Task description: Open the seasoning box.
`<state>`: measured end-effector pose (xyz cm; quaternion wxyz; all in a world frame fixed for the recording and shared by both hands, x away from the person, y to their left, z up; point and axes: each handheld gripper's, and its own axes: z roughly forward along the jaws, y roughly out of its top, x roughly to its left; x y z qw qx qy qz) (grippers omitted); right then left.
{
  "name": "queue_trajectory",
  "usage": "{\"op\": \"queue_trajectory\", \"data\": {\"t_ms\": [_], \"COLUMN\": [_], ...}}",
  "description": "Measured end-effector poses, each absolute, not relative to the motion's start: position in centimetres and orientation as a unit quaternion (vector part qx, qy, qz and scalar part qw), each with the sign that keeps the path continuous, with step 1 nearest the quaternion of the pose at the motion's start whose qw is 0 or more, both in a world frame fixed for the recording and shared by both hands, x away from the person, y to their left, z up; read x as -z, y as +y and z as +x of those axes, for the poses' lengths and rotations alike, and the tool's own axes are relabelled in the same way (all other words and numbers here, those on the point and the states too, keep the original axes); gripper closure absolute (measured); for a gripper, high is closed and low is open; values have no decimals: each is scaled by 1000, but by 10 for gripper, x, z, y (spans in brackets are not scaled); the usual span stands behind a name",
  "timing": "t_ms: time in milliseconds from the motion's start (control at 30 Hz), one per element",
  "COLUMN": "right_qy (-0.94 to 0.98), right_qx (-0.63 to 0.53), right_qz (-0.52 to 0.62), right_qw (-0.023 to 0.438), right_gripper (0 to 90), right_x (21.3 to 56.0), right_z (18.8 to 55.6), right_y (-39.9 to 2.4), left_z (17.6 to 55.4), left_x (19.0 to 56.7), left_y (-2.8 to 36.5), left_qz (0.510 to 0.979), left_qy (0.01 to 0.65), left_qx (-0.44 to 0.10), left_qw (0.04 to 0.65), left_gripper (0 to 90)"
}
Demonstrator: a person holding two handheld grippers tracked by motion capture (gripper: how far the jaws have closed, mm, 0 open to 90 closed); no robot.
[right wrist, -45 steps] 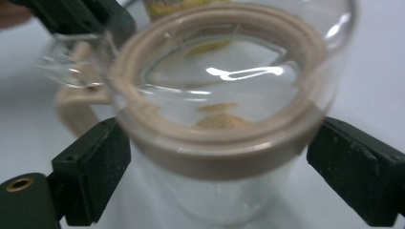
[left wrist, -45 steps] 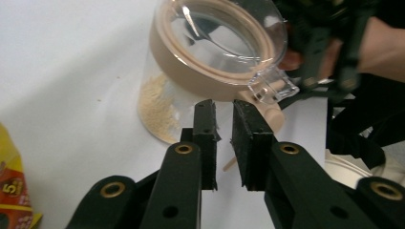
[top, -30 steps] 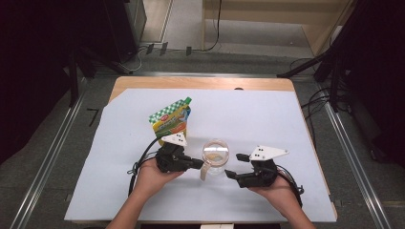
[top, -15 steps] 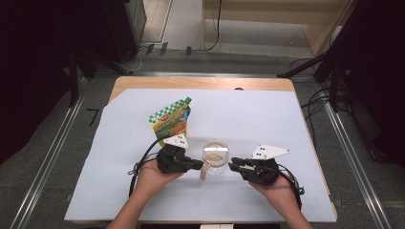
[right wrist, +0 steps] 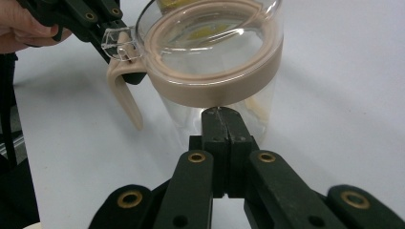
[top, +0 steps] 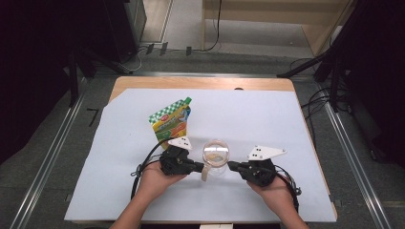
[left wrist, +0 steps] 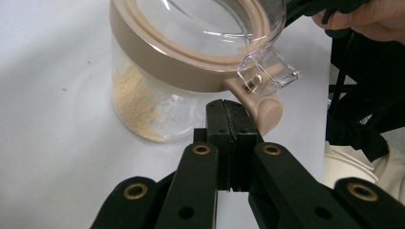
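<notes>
Jar (top: 216, 157) sits upright on the desk, just nearer the near edge than the centre, about midway between the left and right edges. The green checked pouch (top: 169, 121) stands behind it toward the far-left corner, apart from it. Left hand-held gripper (top: 199, 167) is fully closed with nothing between the jaws. In the left gripper view its tips (left wrist: 229, 107) sit right under the clear lid tab (left wrist: 267, 74) and against the tan handle (left wrist: 265, 112). Right hand-held gripper (top: 231, 165) has just been closing and is now jaw-to-jaw with nothing pinched. In the right gripper view its tips (right wrist: 220, 114) butt the glass wall just below the tan band (right wrist: 215, 90). My read is that the jar is braced from both sides so the lid can be flipped open by the tab. To do it well, I'd keep the right tips pressing level on the glass under the band, not on the band itself, so they don't ride up. Push only enough to stop the jar sliding on the white sheet. With the left, I'd hook the closed tips under the clear tab and lever up, not toward the right hand. Risks: glass is slick, so an off-centre push spins the jar about the handle; too much lift tips it, with powder inside. Can't tell whether the lid is latched.
</notes>
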<state>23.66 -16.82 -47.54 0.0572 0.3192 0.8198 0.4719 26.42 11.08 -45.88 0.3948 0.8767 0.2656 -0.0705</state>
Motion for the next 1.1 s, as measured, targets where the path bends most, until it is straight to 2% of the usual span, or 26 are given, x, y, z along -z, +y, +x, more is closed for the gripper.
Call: {"op": "queue_trajectory", "data": {"t_ms": [800,933,1100], "right_qy": [806,805,811], "right_qx": [-473,-467,-467], "right_qz": [348,361,345], "right_qw": [76,65,74], "right_gripper": [900,900,900], "right_x": [486,484,477], "right_z": [250,249,239], "right_y": [-164,-164,-168], "left_z": [257,259,253], "left_x": [467,467,455], "left_y": [65,68,81], "left_qz": [878,875,877], "left_qy": [246,247,241], "left_qx": [60,68,62], "left_qw": [407,411,411], "left_gripper": [900,889,876]}}
